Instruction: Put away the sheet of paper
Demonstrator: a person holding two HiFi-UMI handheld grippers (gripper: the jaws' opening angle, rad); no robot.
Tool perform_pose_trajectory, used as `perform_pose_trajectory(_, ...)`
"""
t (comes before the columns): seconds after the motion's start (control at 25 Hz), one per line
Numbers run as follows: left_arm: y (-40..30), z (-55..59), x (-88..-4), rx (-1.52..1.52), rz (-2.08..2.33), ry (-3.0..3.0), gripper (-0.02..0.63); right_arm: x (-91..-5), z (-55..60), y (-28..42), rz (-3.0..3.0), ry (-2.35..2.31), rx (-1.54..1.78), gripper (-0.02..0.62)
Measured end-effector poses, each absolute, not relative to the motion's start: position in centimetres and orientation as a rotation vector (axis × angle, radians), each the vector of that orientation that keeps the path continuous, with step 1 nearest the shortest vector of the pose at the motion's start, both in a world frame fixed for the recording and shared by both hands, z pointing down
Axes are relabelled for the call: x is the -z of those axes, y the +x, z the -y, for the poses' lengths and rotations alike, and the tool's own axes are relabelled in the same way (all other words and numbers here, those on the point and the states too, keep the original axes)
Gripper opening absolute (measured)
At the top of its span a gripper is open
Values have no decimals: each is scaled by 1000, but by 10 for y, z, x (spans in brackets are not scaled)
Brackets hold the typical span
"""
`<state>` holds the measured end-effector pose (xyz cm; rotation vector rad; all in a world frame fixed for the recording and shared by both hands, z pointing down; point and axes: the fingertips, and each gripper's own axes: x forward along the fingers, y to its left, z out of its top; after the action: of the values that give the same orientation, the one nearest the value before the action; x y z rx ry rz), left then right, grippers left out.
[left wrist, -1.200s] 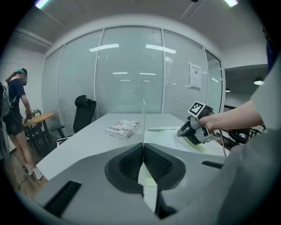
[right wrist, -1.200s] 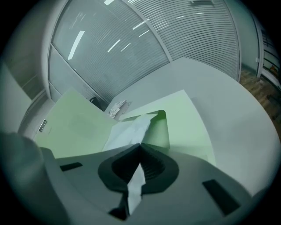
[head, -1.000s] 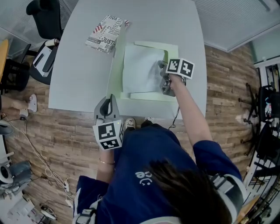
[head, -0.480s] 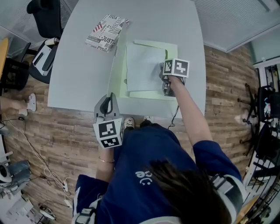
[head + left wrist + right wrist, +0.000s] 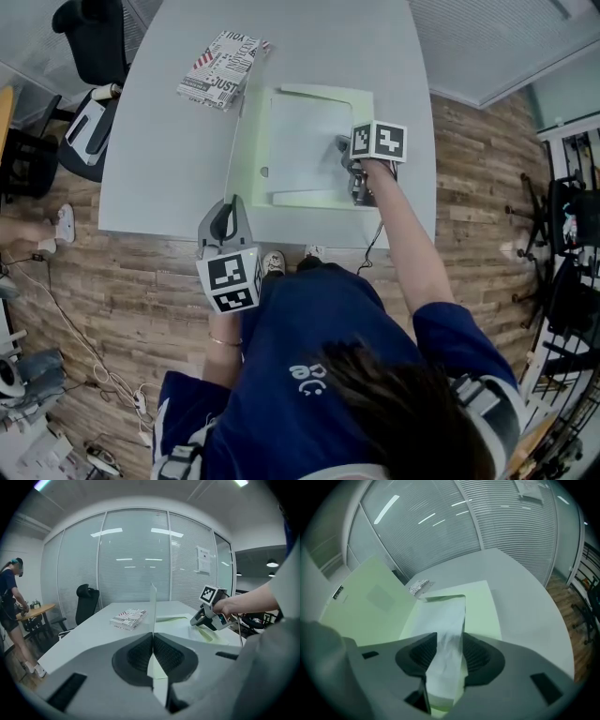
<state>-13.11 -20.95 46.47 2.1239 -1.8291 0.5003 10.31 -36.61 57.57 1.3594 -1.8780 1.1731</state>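
I find left tongs (image 5: 153,654) clamping the folder cover (image 5: 153,603); right tongs (image 5: 449,657) are opening around the limp, light sheet (image 5: 443,616). Regrip its nearest edge.

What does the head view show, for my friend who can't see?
A person's left gripper holds the cover of a green folder upright, while the right gripper is opening its jaws around a white sheet lying inside. A patterned book lies on the grey table.

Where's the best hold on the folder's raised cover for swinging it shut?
Take the raised cover by its near free edge, from the person's side, where the left tongs pinch it now. It stands upright, thin edge toward them, so the jaws straddle it.
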Motion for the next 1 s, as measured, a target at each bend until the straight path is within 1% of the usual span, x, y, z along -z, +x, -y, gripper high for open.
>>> perform_pose_trajectory(0.04, -130, 209, -465, -501, 1829, 2125, 8, -573, 365, 106, 1870, 1379, -1161, 201)
perform_pose_trajectory(0.08, -129, 209, -464, -501, 1829, 2128, 7, -571, 362, 109, 1862, 1398, -1153, 212)
perform_pose_trajectory(0.32, -122, 208, -462, -503, 1808, 2177, 8, -561, 348, 119, 1937, 1452, -1204, 208)
perform_pose_trajectory(0.44, -118, 208, -461, -505, 1794, 2203, 8, -554, 345, 105, 2069, 1367, -1131, 150)
perform_pose_trajectory(0.56, -112, 209, -457, -501, 1773, 2236, 8, -553, 344, 96, 2116, 1337, -1149, 11)
perform_pose_trajectory(0.84, -87, 209, -452, -498, 1654, 2347, 9, -559, 351, 82, 2126, 1338, -1291, 11)
perform_pose_trajectory(1.0, -57, 210, -454, -611, 1530, 2501, 15, -535, 349, 103, 2212, 1440, -1426, 9)
